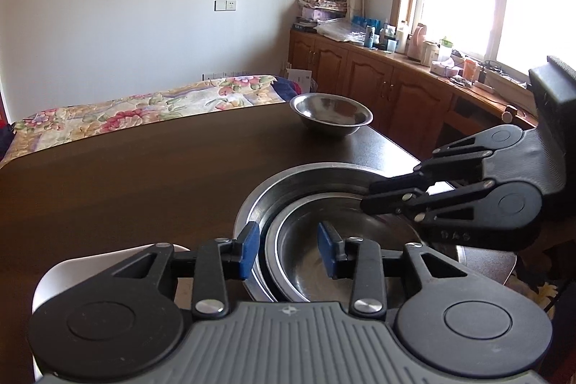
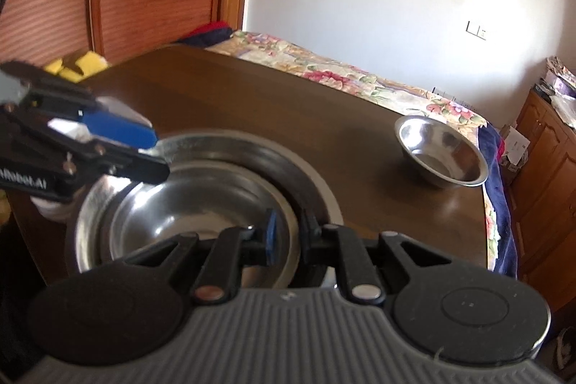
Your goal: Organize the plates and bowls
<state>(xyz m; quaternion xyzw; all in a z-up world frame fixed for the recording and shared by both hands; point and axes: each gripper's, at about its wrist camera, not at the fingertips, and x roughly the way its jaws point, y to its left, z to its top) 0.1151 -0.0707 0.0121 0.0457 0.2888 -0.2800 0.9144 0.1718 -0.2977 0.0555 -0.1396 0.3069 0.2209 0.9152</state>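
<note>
A wide steel plate (image 1: 288,182) (image 2: 252,150) lies on the dark wooden table (image 1: 126,175) near its front right corner. A steel bowl (image 1: 316,269) (image 2: 187,211) sits nested inside it. My left gripper (image 1: 289,249) (image 2: 160,153) is open, with the near rims of the plate and bowl between its blue pads (image 1: 250,251). From the right, my right gripper (image 1: 365,197) (image 2: 288,234) is shut on the nested bowl's rim. A second, smaller steel bowl (image 1: 331,114) (image 2: 441,153) stands alone at the table's far right corner.
Behind the table lies a bed with a floral cover (image 1: 144,107) (image 2: 324,71). Wooden cabinets (image 1: 378,85) with cluttered tops run under the window on the right. Yellow blocks (image 2: 82,63) sit past the table's far left edge. The table's right edge (image 1: 392,146) is close to the plate.
</note>
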